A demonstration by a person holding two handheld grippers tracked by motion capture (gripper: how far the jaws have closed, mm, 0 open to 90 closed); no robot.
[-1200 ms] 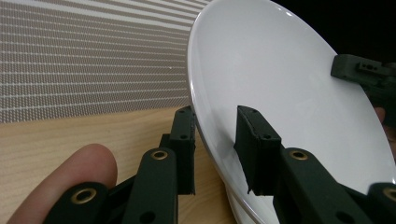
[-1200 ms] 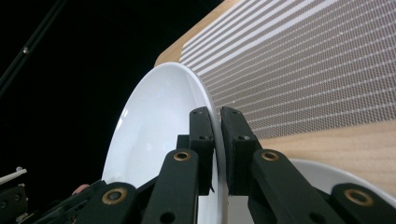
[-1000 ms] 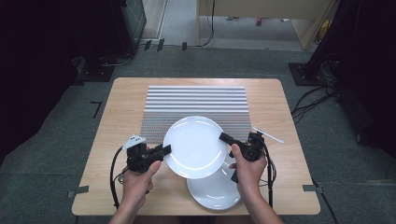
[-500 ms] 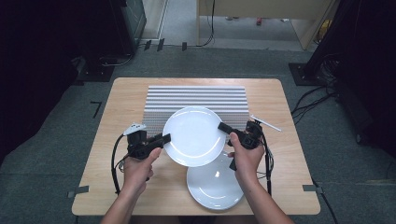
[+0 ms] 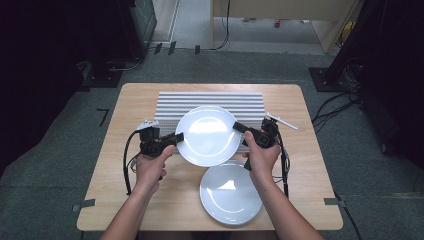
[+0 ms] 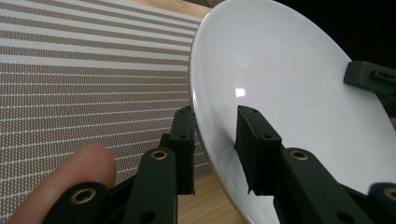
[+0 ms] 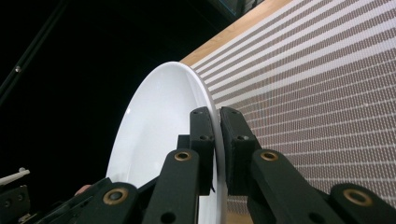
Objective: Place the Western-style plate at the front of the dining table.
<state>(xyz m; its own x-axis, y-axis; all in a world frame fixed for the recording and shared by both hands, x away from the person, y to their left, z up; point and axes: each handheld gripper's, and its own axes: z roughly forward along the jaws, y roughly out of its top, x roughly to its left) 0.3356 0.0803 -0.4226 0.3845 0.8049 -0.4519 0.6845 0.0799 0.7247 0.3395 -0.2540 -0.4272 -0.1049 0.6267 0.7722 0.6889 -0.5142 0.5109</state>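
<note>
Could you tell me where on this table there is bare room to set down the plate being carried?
The striped mat is bare behind the held plate and along its left part. Bare wood lies left of the mat, also at the front left. The front middle is crowded: a second plate lies between the forearms. A small white item lies right of the mat.

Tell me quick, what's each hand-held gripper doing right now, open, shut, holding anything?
Left hand-held gripper: jaws straddle the rim of the raised white plate with a visible gap; grip cannot be told.
Right hand-held gripper: shut on the same plate's opposite rim.
</note>
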